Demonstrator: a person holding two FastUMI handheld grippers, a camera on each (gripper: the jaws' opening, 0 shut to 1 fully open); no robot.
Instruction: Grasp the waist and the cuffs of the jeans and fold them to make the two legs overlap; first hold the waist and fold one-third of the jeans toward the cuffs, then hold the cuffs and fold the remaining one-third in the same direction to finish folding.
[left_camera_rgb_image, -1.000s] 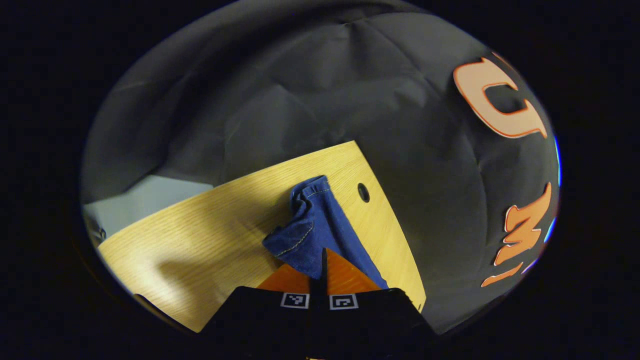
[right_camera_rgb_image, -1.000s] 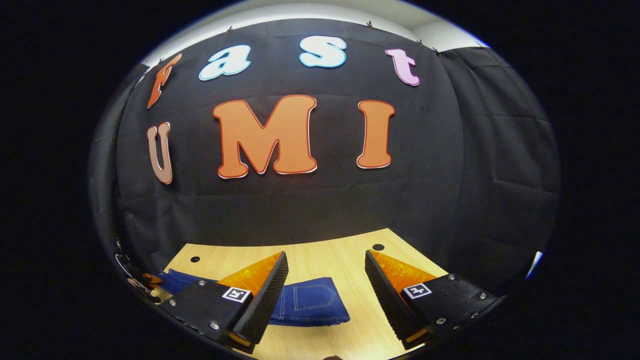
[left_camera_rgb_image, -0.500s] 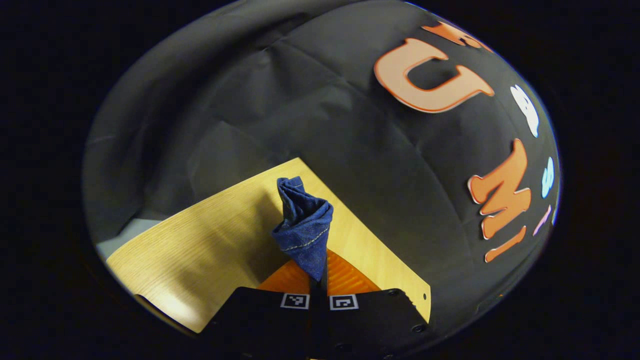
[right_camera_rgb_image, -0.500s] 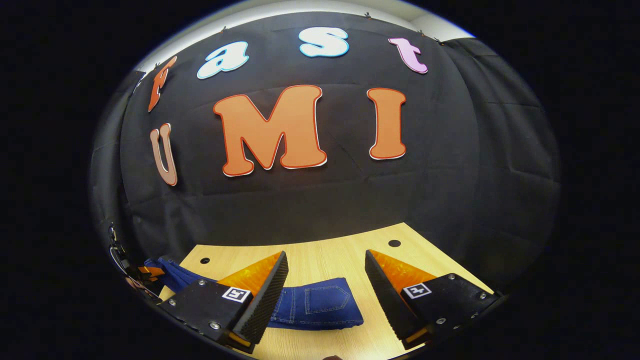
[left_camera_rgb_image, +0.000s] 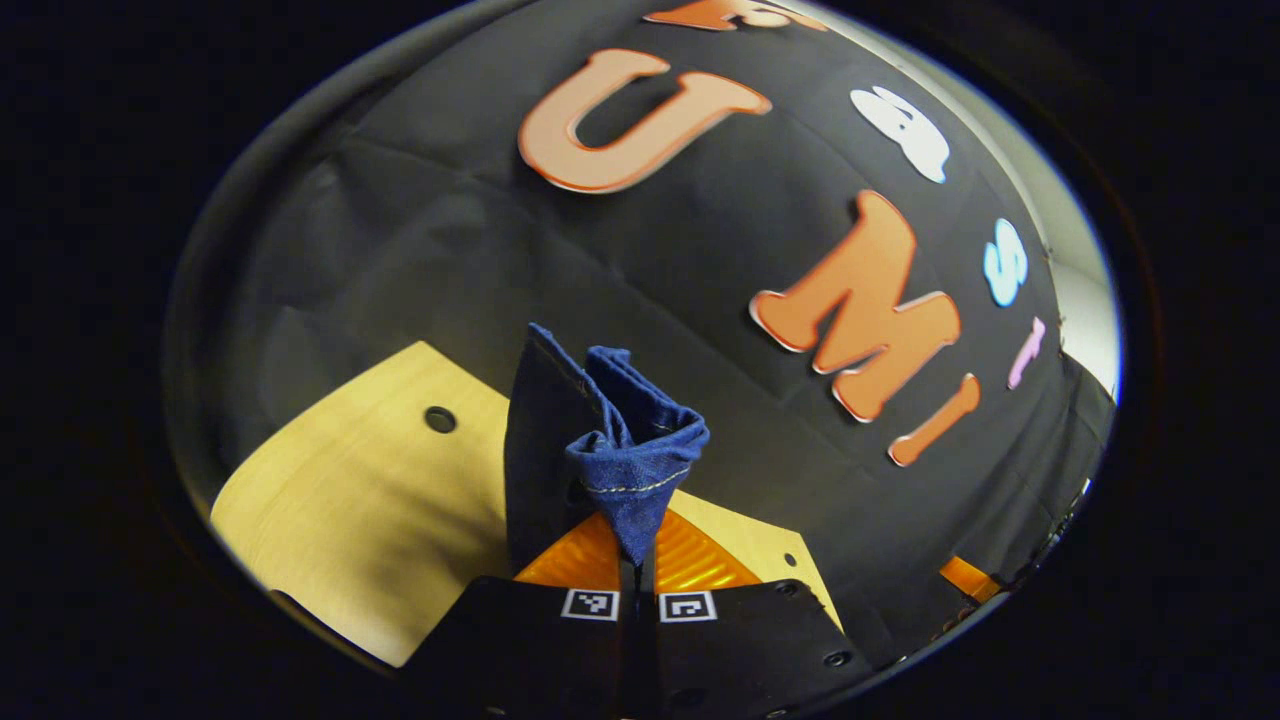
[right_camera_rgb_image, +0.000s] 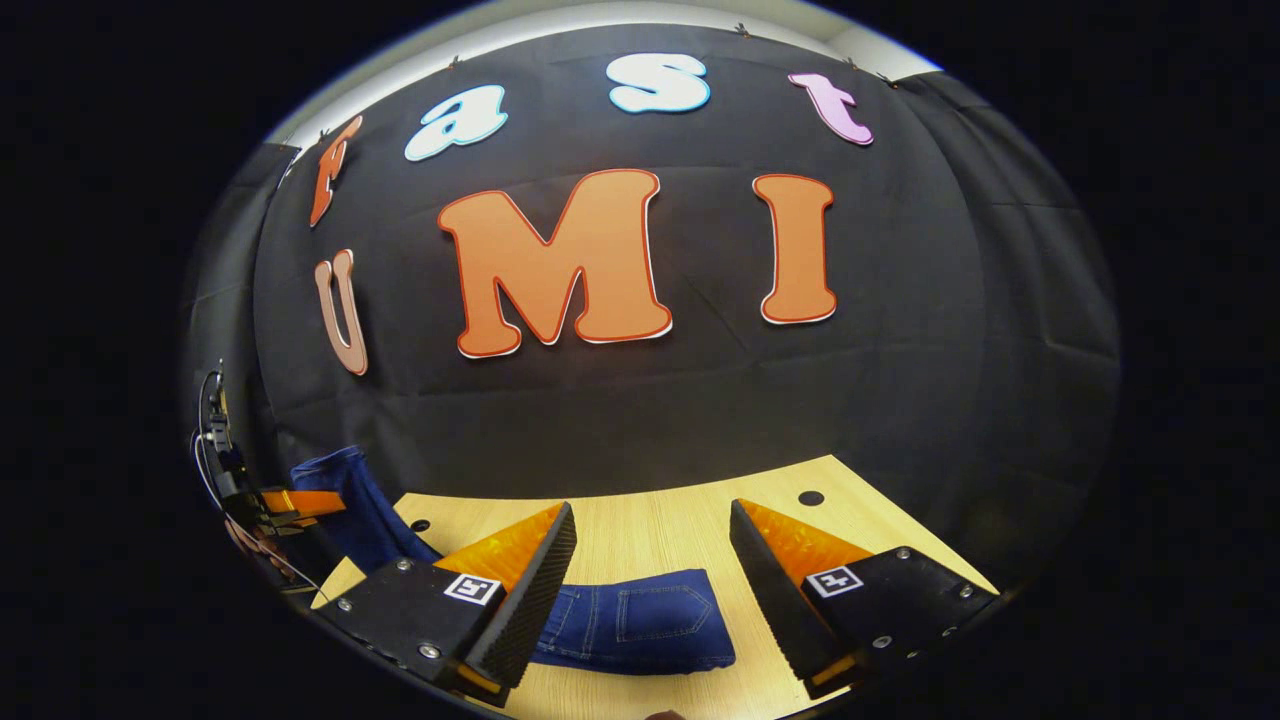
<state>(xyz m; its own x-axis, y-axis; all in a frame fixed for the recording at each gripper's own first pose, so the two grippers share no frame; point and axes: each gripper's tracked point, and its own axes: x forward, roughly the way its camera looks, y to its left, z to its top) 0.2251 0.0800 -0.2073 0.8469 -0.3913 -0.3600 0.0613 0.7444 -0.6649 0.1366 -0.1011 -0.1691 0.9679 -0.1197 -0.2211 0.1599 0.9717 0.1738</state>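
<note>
Denim cuffs (left_camera_rgb_image: 628, 470) pinched in left gripper (left_camera_rgb_image: 638, 570).

1. Square black-and-white coded markers (left_camera_rgb_image: 638, 604) are seen on the left gripper (left_camera_rgb_image: 637, 560); no words can be read from them.
2. Like markers (right_camera_rgb_image: 473, 588) are borne by the right gripper (right_camera_rgb_image: 650, 580).

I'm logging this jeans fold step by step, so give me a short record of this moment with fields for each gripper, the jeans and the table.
left gripper: shut on the cuff end of the jeans, holding it raised above the table
right gripper: open, empty, above the folded part
jeans: folded part with a back pocket lies flat; the other end is lifted
table: light wood with round holes
fold stage: last third apparently not yet laid over
</note>
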